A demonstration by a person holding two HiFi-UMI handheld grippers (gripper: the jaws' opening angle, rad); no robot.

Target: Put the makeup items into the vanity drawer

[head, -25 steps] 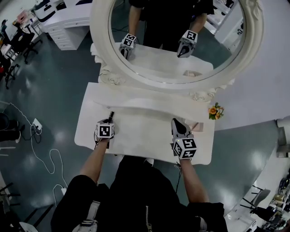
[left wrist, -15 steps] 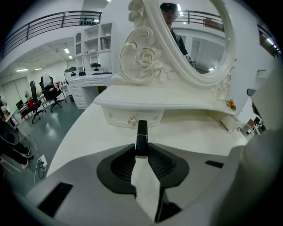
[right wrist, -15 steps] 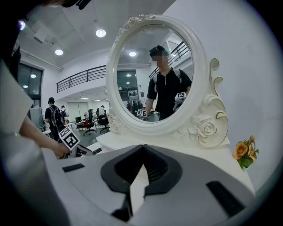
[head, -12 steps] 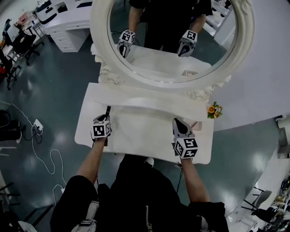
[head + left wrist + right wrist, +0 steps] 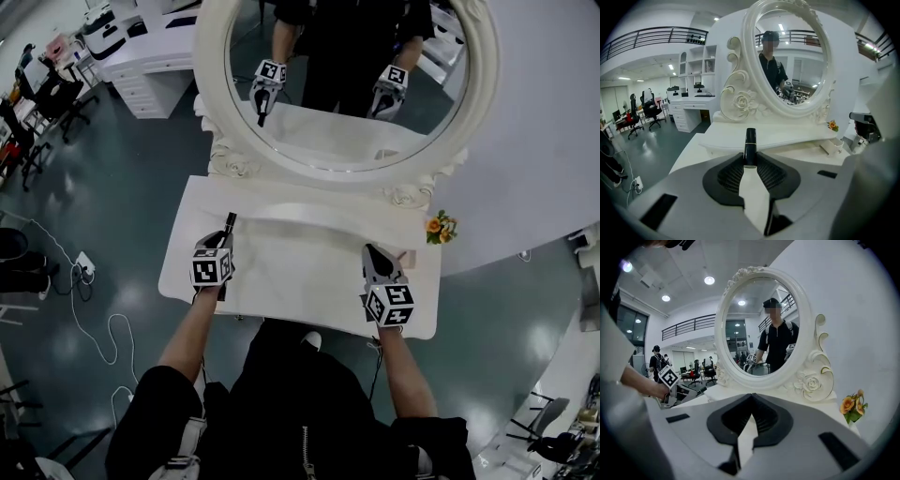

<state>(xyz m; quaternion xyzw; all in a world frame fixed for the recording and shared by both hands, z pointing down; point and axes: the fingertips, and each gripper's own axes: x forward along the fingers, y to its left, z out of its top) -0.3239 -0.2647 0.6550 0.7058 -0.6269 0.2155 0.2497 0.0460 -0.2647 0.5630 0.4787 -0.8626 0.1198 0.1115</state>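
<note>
My left gripper [image 5: 221,246] is shut on a slim black makeup tube [image 5: 228,224] over the left part of the white vanity top [image 5: 291,277]. In the left gripper view the tube [image 5: 750,145], with a thin pale band, sticks out forward from between the pads of the left gripper [image 5: 750,161]. A small drawer [image 5: 406,259] stands pulled out at the right end of the vanity's raised shelf, also visible as the drawer [image 5: 832,147]. My right gripper [image 5: 372,251] hovers just left of that drawer. Seen in its own view, the right gripper [image 5: 752,395] is shut with nothing in it.
A big oval mirror [image 5: 342,84] in an ornate white frame stands at the back of the vanity and reflects both grippers. A small bunch of orange flowers [image 5: 438,228] sits at the right end. Cables [image 5: 94,309] lie on the floor to the left.
The left gripper, still holding the black tube, has shifted slightly toward the mirror. The right gripper has stayed about where it was.
</note>
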